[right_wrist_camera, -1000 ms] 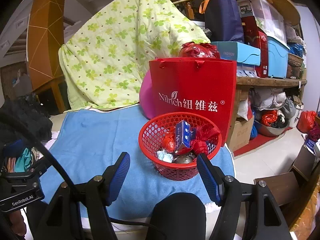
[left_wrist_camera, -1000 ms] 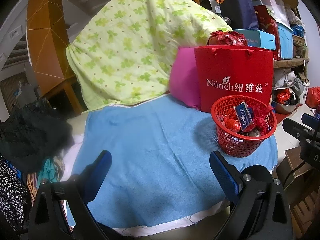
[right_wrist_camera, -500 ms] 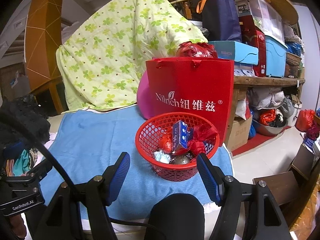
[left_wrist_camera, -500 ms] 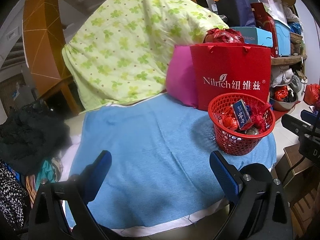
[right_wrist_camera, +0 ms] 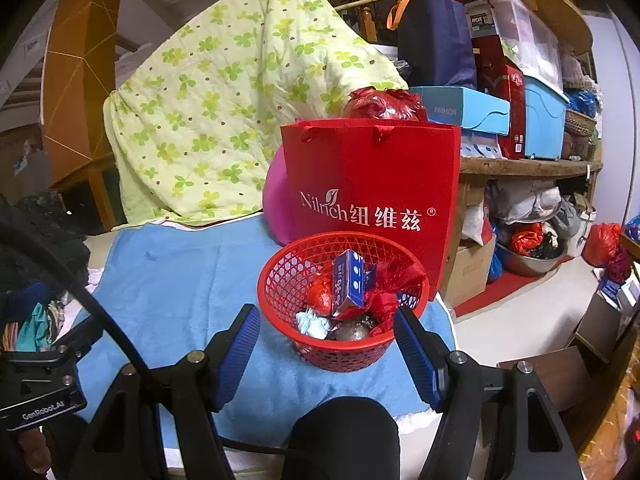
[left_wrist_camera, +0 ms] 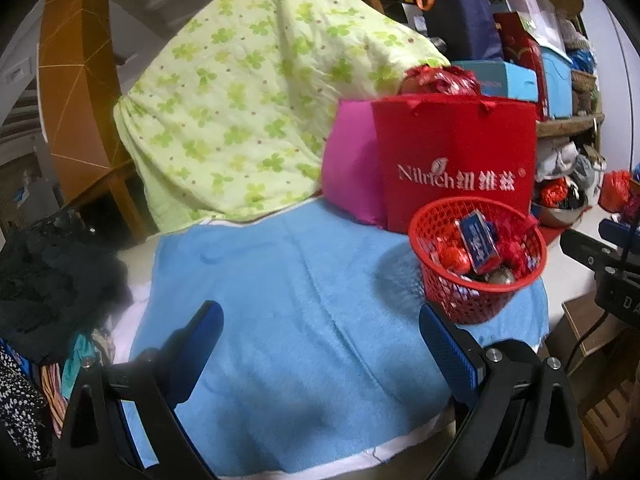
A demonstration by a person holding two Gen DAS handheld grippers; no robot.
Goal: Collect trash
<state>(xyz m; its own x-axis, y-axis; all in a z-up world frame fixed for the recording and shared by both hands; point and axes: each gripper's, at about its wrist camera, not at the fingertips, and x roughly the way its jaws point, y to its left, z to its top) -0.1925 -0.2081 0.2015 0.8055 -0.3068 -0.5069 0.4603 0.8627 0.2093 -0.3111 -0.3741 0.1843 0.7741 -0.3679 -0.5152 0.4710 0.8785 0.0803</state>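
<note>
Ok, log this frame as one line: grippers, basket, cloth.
left gripper: open, empty | right gripper: open, empty, at basket | red basket: holds trash, on blue cloth | loose trash: none seen

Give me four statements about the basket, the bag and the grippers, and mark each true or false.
1. The red basket holds trash, including a blue box. True.
2. The red bag lies flat on the blue towel. False: it stands upright behind the basket.
3. The right gripper is clamped on the basket's rim. False: it is open and holds nothing.
4. The left gripper is open over the towel. True.
</note>
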